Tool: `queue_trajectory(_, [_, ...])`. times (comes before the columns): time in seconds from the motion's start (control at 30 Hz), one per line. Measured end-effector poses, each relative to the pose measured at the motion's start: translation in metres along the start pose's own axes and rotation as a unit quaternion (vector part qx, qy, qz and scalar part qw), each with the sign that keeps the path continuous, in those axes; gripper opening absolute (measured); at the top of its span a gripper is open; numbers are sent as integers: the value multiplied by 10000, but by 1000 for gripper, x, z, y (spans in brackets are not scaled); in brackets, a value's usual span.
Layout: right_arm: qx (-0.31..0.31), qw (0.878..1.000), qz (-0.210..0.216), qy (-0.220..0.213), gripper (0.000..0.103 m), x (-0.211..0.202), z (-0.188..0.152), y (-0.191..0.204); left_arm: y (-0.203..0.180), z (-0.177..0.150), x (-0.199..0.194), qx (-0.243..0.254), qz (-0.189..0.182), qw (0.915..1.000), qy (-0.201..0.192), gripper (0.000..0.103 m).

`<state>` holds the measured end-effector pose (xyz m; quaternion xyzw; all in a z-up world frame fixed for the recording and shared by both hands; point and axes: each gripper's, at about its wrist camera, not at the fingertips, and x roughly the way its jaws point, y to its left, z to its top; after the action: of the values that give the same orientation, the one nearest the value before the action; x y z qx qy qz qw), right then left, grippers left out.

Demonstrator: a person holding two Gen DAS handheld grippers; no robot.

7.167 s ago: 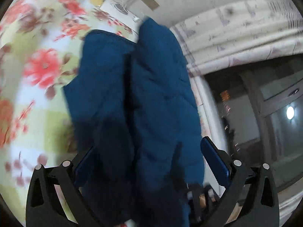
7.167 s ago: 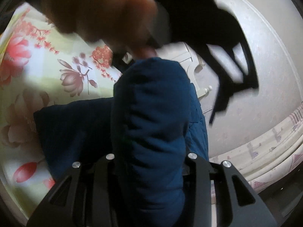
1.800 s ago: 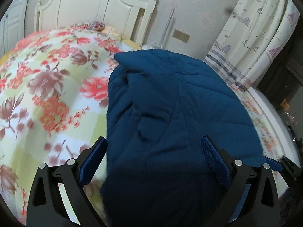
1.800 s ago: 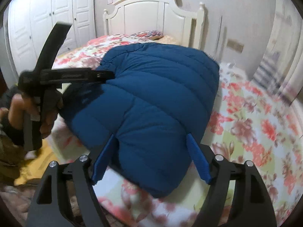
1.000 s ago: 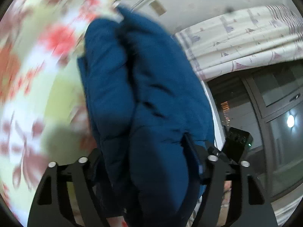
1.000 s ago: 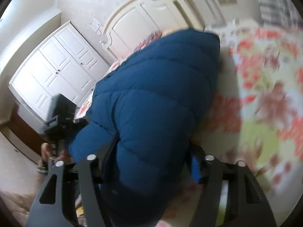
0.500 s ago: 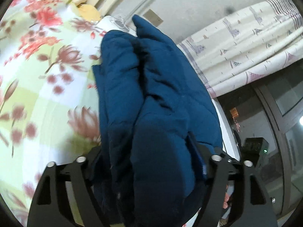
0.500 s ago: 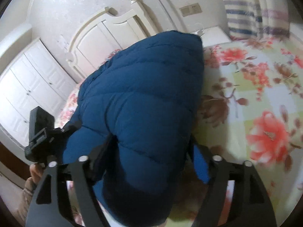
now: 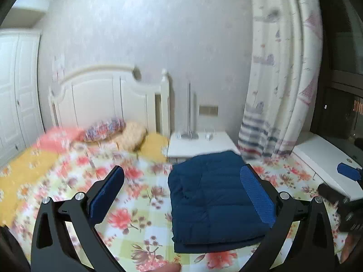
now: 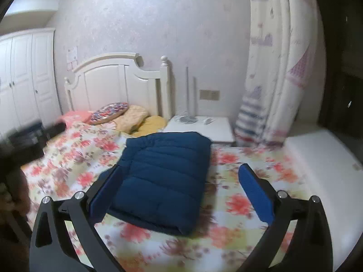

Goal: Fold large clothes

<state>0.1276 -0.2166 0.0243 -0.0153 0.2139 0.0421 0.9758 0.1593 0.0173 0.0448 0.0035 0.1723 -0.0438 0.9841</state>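
Left tool (image 9: 182, 187): jaws opening, wide apart, nothing between the pads. Right tool (image 10: 179, 185): same, opening and empty. The jacket (image 9: 215, 195) lies ahead of and below both tools, clear of the pads, as a flat folded rectangle on the bed (image 9: 136, 217). From the right tool it sits ahead, left of centre (image 10: 163, 181).

My read: fold looks done and this is the release. Next I'd either pull clear or go back in to square an edge; the layered near edge looks slightly uneven.

Beyond the jacket: floral bedspread, pillows (image 10: 118, 113) at the headboard (image 10: 113, 83), white nightstand (image 10: 204, 129) just past the jacket's far end, curtain (image 10: 272, 79) to the right, wardrobe (image 10: 25, 77) far left.
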Motion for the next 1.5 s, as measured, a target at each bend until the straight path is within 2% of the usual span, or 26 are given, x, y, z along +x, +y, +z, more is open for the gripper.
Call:
queue_trajectory(0.1, [-21,9999,-62,78,100,-20,-12,0,-14,-6,-22,-51,-289,9996,61,99])
queue_trajectory(0.2, [36,9992,-175,359,100,-25,-25,-2,-19,-24,-31,-235,-80,9996,161,99])
queue_trajectory(0.3, [-57,9981,-194,586,100,-27,-40,5,-26,-40,-36,-164,31,9994,306,99])
queue_trajectory(0.53, [-268,9950,-232,934,100,-13,-69,21,-26,-58,-46,-71,189,9991,364,99])
queue_trajectory(0.9, [-331,9949,-222,929,100,-9,-69,30,-17,-66,-43,-87,283,9985,464,99])
queue_trajectory(1.5, [-213,9967,-193,755,100,-14,-65,26,-23,-70,-44,-29,325,9982,500,99])
